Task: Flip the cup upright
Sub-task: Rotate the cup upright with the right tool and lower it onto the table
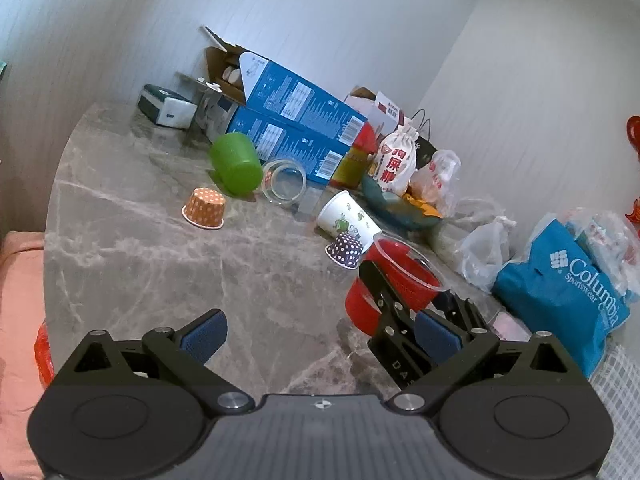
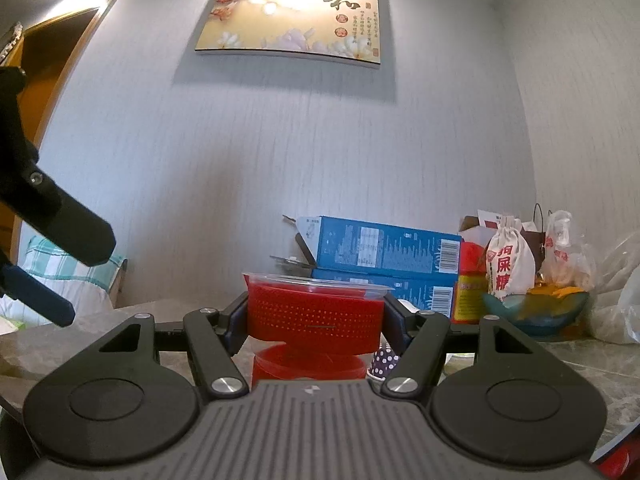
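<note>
A clear plastic cup with a red perforated sleeve [image 2: 314, 312] stands upright, rim up, between my right gripper's [image 2: 314, 316] two fingers, which are shut on its sides. It also shows in the left wrist view [image 1: 400, 276], with the right gripper [image 1: 404, 300] clamped around it just above the marble table [image 1: 160, 264]. My left gripper [image 1: 320, 330] is open and empty, low over the table to the cup's left. Its fingers [image 2: 60, 224] show at the left edge of the right wrist view.
Other cups are on the table: a green one on its side [image 1: 236, 166], a glass jar on its side [image 1: 285, 180], an upside-down orange dotted cup [image 1: 205, 207], a white paper cup lying down [image 1: 347, 220], a purple dotted cup [image 1: 346, 249]. Blue boxes [image 1: 296, 120], bags [image 1: 560, 280] line the wall.
</note>
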A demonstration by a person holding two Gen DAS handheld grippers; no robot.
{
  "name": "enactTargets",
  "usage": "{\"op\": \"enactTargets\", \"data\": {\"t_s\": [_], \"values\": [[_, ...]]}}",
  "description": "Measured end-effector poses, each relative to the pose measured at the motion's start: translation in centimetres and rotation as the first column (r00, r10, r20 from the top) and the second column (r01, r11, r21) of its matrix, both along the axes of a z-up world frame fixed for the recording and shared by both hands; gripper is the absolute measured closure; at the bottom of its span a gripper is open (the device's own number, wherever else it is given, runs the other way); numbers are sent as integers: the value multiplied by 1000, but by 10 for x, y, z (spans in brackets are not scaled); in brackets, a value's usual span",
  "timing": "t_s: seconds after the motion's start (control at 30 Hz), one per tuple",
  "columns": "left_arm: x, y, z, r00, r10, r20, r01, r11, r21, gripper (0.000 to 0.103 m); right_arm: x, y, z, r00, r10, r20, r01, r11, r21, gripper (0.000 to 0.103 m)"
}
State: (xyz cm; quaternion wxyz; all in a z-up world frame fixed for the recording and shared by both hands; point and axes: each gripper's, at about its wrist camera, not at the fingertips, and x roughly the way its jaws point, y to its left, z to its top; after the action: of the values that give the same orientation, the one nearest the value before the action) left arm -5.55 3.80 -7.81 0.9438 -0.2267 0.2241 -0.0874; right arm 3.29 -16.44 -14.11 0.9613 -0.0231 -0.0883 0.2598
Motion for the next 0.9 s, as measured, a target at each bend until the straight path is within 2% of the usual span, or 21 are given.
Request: {"op": "enactTargets", "data": {"t_s": [0.2,0.37,0.43,0.57,0.67,0.73,0.9], "values": [[-3,0,-1,1000,5,0,-5,1000,6,2,6,3,-8,999,6,-50,-6,1000,2,36],[-3,1,-3,1000,10,-12,-10,1000,6,2,5,3,-10,999,2,-54,-1,1000,16,32],[-3,1,-4,1000,9,-15,-9,1000,4,2,4,3,-10,998,3,-60,-2,1000,15,23],[-4,-1,-5,1000,3,-19,-2,1000,5,2,4,3,-10,997,12,-76,-11,1000,12,18],[-4,-3,-6,1000,0,-23,0,1000,7,2,4,4,-9,995,19,-94,-19,1000,4,11],[-5,-3,-6,1000,1,-25,-1,1000,15,2,2,4,-8,994,28,-102,-29,1000,-5,1],[-9,-3,1,999,46,-10,-45,996,82,2,-12,-12,-4,988,47,-146,-46,999,15,1]]}}
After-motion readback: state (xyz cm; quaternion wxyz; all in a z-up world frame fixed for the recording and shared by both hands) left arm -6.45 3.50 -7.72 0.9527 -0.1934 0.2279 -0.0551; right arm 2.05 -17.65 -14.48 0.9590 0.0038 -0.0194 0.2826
